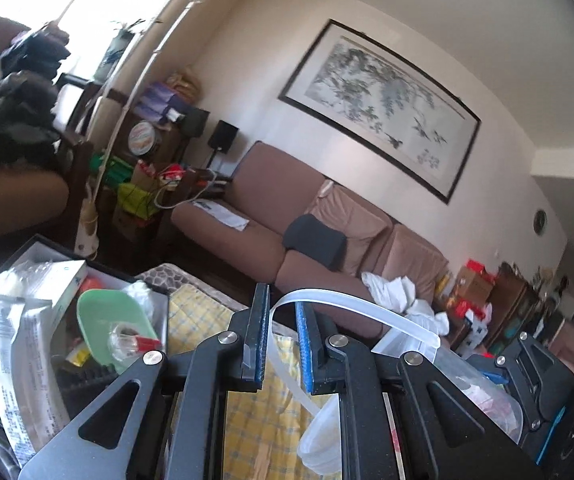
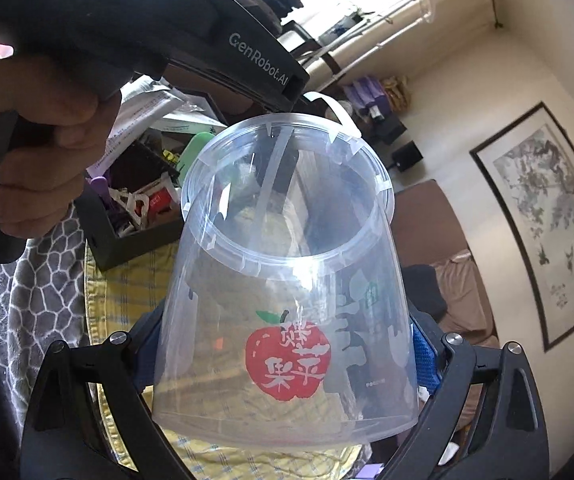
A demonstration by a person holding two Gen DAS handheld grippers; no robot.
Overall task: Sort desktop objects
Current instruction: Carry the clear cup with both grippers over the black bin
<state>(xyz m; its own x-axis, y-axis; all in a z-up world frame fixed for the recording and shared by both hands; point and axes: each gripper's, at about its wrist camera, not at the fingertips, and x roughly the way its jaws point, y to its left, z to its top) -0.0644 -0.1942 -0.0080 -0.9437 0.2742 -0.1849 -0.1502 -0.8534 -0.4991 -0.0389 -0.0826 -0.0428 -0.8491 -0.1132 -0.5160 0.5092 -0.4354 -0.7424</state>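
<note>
A clear plastic bucket (image 2: 283,280) with a red apple print lies tilted between the blue pads of my right gripper (image 2: 287,344), which is shut on its sides. Its mouth points away from the camera. The bucket's translucent white handle (image 1: 351,304) arcs up between the blue pads of my left gripper (image 1: 281,308), which is shut on the strap. In the right wrist view a hand (image 2: 43,152) holds the left gripper's black body (image 2: 247,52), whose tip meets the handle (image 2: 335,108) above the rim. The bucket (image 1: 467,380) and right gripper (image 1: 527,368) show at the lower right of the left wrist view.
A black box (image 2: 127,240) full of small clutter stands on a yellow checked cloth (image 1: 255,420). It holds a green dish (image 1: 103,316), packets and papers (image 1: 15,320). A grey patterned blanket (image 2: 39,288) lies to the left. A brown sofa (image 1: 287,216) sits behind.
</note>
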